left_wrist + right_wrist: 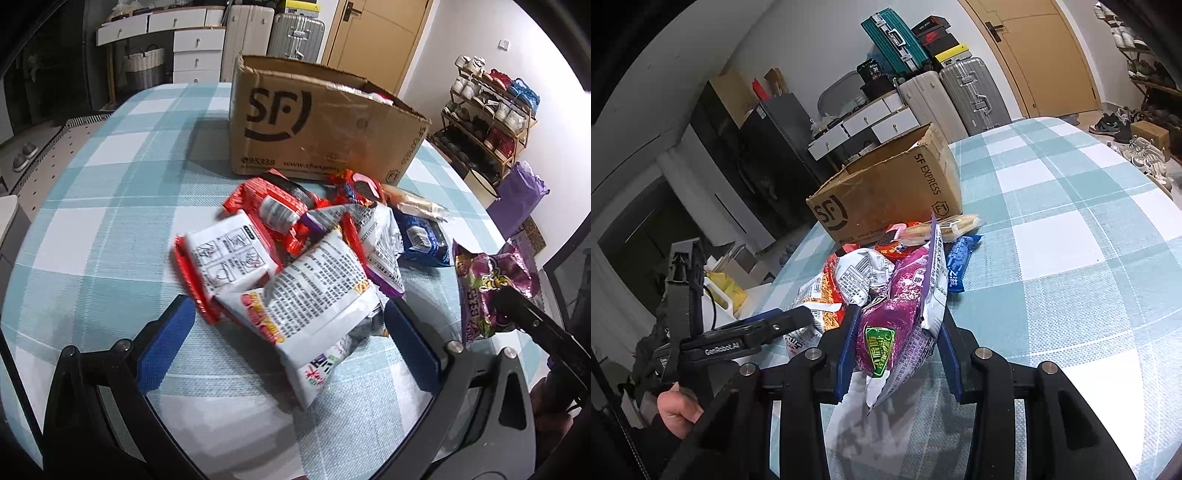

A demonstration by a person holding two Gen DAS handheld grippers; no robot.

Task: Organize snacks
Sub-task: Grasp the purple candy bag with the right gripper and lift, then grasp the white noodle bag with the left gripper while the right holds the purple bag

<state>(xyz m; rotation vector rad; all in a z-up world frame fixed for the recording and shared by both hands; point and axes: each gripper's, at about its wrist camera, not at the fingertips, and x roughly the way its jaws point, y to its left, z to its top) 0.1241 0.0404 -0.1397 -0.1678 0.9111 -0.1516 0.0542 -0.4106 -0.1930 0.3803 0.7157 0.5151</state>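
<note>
— The right gripper has its blue pads clamped on a purple snack bag, one pad pressing each side, and the bag is lifted off the table, nearer to us than the cardboard box.

— And the other one?

— The left gripper stands wide apart, nothing pinched. A white packet with red print lies between its fingers, but I can't tell whether either pad touches it. That gripper is on the near side of the box too, right at the edge of the heap.

— Where's the rest of the snacks?

— Piled on the checked tablecloth just in front of the box: a red and white packet toward the left of the heap, a red wrapper behind it nearly against the box's printed face, a blue packet on the right, and a pale long biscuit pack close to the box's right corner.

— The box itself?

— Upright, flaps open, something red showing over its rim; I can't make out what. From the left wrist view, the purple bag hangs to the right of the box and the pile.
</note>
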